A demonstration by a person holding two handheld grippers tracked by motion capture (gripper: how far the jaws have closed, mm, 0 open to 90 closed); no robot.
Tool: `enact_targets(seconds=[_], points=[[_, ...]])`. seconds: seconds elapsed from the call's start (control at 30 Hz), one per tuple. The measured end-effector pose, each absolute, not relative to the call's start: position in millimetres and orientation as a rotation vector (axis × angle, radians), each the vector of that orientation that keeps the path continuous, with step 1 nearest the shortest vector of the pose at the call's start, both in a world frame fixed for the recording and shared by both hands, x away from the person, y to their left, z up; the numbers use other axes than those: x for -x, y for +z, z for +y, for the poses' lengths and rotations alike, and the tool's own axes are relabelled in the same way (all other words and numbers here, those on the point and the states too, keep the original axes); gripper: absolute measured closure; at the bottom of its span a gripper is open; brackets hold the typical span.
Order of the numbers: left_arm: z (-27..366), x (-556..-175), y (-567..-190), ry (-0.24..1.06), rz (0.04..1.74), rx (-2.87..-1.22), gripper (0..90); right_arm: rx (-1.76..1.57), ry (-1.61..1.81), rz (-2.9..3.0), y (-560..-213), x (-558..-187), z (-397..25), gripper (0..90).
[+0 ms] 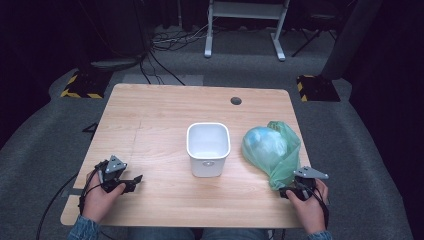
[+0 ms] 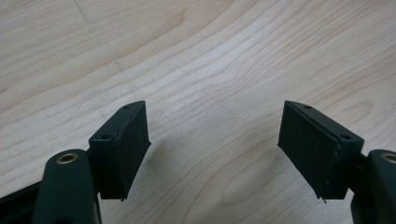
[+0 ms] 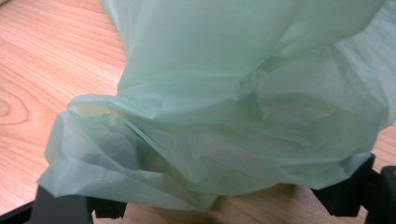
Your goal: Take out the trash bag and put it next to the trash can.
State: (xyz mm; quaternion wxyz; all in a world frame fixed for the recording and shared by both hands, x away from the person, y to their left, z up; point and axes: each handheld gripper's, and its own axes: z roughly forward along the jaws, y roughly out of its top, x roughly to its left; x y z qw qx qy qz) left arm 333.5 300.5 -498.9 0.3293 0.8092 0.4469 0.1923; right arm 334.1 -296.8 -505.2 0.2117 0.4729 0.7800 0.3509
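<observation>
Pale green translucent bag [image 1: 272,150]; white bin [image 1: 208,148]; light wood-grain table [image 1: 160,115]; black grippers, left [image 1: 131,183] and right [image 1: 289,192]; yellow-and-black striped floor blocks [image 1: 80,86]

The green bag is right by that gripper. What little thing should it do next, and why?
Probably close the right gripper on the green bag. In the right gripper view, the bag's crumpled end lies between the open jaws, not yet pinched. The empty white bin stands beside it.

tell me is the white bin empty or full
Empty. In the high view the bin stands upright mid-table with only bare white walls and floor inside; the green bag lies outside it, to its right.
</observation>
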Motion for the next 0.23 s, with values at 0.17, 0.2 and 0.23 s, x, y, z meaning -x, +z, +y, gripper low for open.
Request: enact_targets(seconds=[0.17, 0.2, 0.23], points=[[305.2, -333.5, -505.2, 0.487, 1.165, -2.083, 23.1, -1.313, 0.979, 2.169, -505.3, -333.9, -297.2, 20.6], [305.4, -333.0, -505.5, 0.479, 1.167, -2.077, 23.2, -1.313, 0.98, 2.169, -505.4, -333.9, -297.2, 20.6], [305.4, -333.0, -505.5, 0.479, 1.167, -2.077, 23.2, -1.313, 0.98, 2.169, -505.4, -333.9, -297.2, 20.6]])
